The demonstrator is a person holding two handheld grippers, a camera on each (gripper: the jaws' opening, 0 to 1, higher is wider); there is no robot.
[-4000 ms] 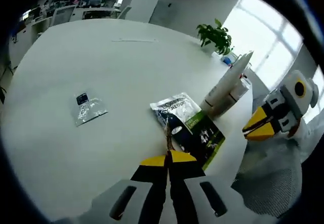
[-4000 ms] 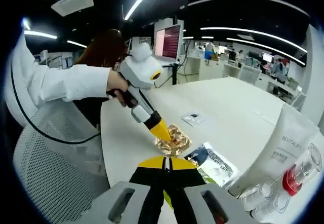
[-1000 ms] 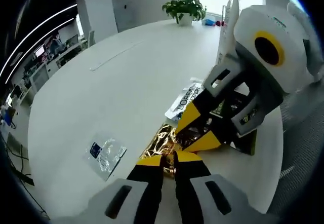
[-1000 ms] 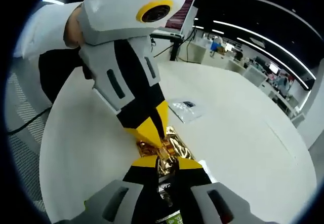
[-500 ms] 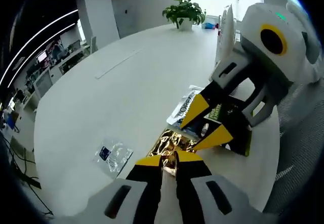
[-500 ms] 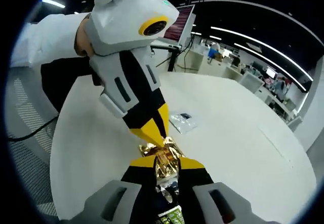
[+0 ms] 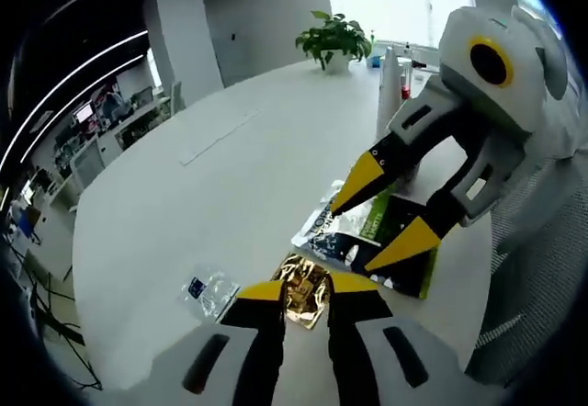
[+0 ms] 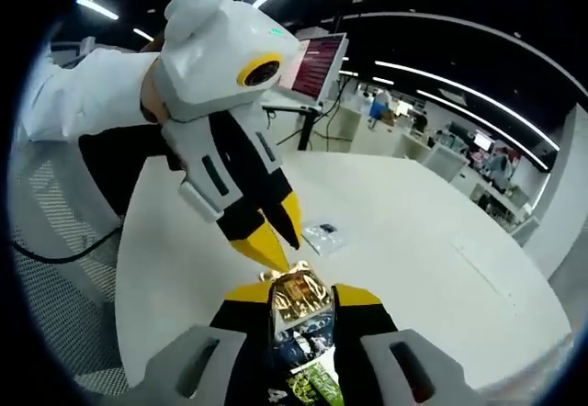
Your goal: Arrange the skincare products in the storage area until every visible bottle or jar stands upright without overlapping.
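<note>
A crumpled gold foil packet (image 7: 303, 300) lies on the white round table (image 7: 202, 176), just beyond my left gripper (image 7: 308, 287), whose jaws stand open around it. My right gripper (image 7: 378, 215) comes in from the right, open wide above a green-and-black sachet (image 7: 390, 231). In the right gripper view the gold packet (image 8: 299, 300) shows between my open right gripper (image 8: 303, 296), and my left gripper (image 8: 274, 230) points down at its far edge with tips slightly apart. A white tube (image 7: 390, 80) stands upright at the table's far edge.
A small clear packet (image 7: 207, 291) lies left of the gold one, also seen as the clear packet (image 8: 324, 234). A potted plant (image 7: 335, 34) stands at the far rim. A person's white sleeve (image 8: 83, 103) holds the left gripper. A mesh chair (image 7: 537, 268) is at the right.
Both grippers have opened: their jaws were shut four seconds ago and close on the gold packet half a second ago. The right gripper has lifted away from the packet.
</note>
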